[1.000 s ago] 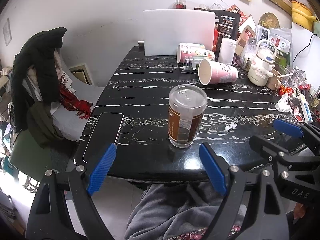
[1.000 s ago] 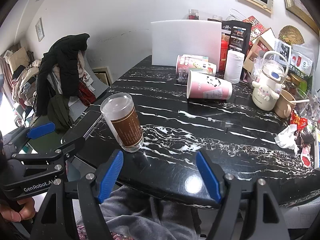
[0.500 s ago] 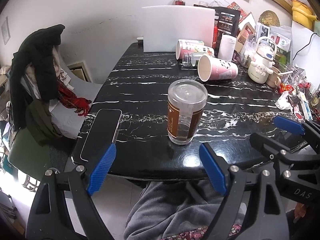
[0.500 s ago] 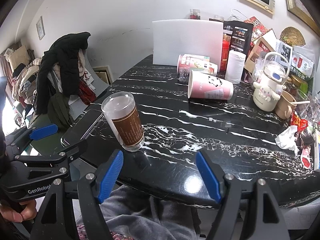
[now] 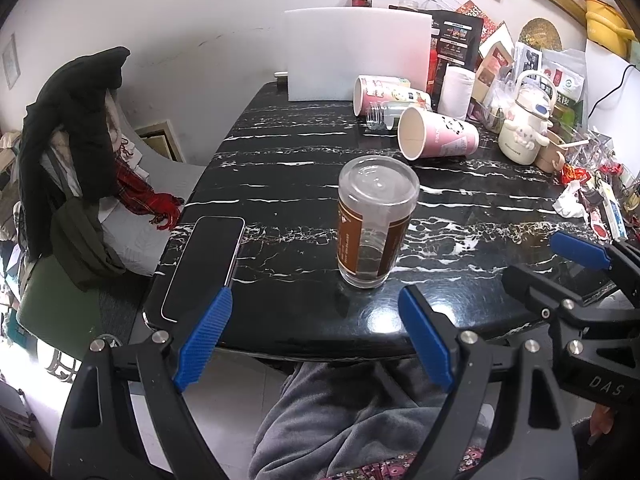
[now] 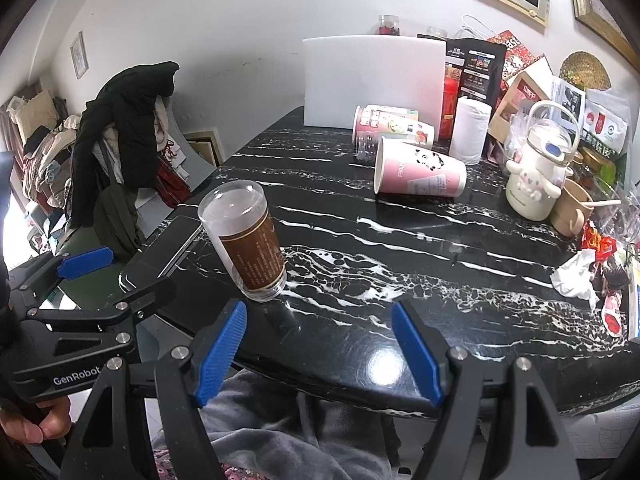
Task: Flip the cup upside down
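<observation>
Cup (image 5: 375, 224) near table (image 5: 288, 168) edge looks light, slick, clear plastic w/ label; both grippers (image 5: 314, 340) (image 6: 320, 344) wide, empty—grab mid-label.

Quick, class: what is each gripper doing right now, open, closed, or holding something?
Left gripper: open, holding nothing, short of the clear brown-labelled plastic cup.
Right gripper: open, holding nothing.

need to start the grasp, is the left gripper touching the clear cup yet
Apart: the left wrist view shows the left gripper open, black table between its fingertips and the cup.
</observation>
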